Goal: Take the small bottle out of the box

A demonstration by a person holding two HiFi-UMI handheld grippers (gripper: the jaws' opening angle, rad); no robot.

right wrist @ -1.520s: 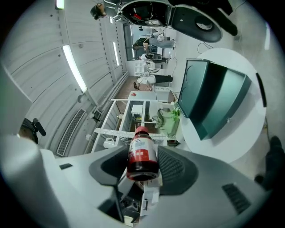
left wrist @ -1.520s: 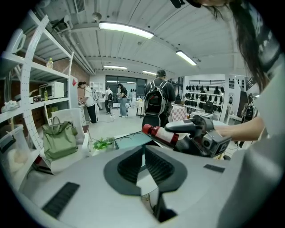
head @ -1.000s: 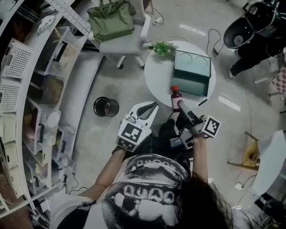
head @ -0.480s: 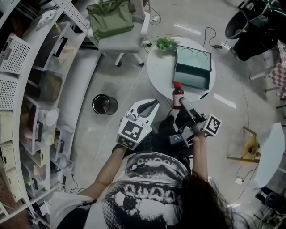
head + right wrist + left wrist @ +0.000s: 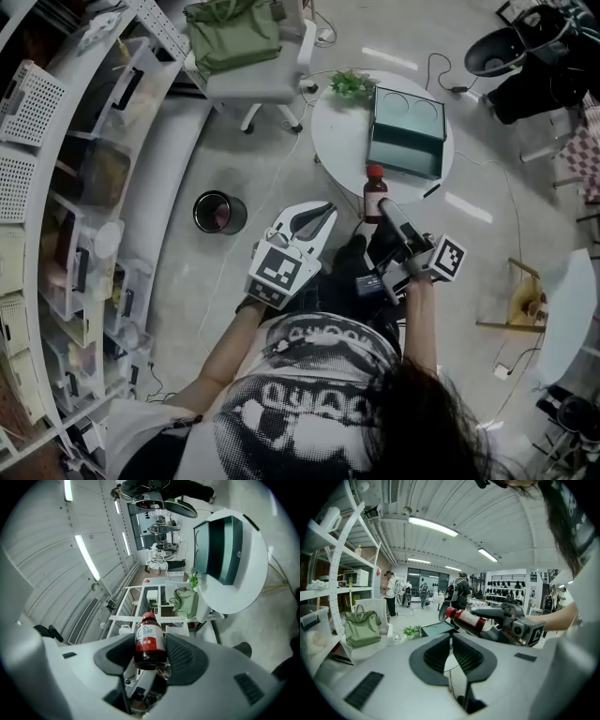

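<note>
Right claw [image 5: 150, 644] grips the small dark red-capped bottle [image 5: 374, 192] outside the open teal box [image 5: 405, 136], by the near edge of the round white surface [image 5: 339, 141]; left claw [image 5: 451, 637], shut and empty, hangs over grey floor [image 5: 253, 173].

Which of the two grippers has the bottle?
The right gripper: its jaws clamp the red-capped bottle. The left gripper has its jaws together with nothing between them.
</note>
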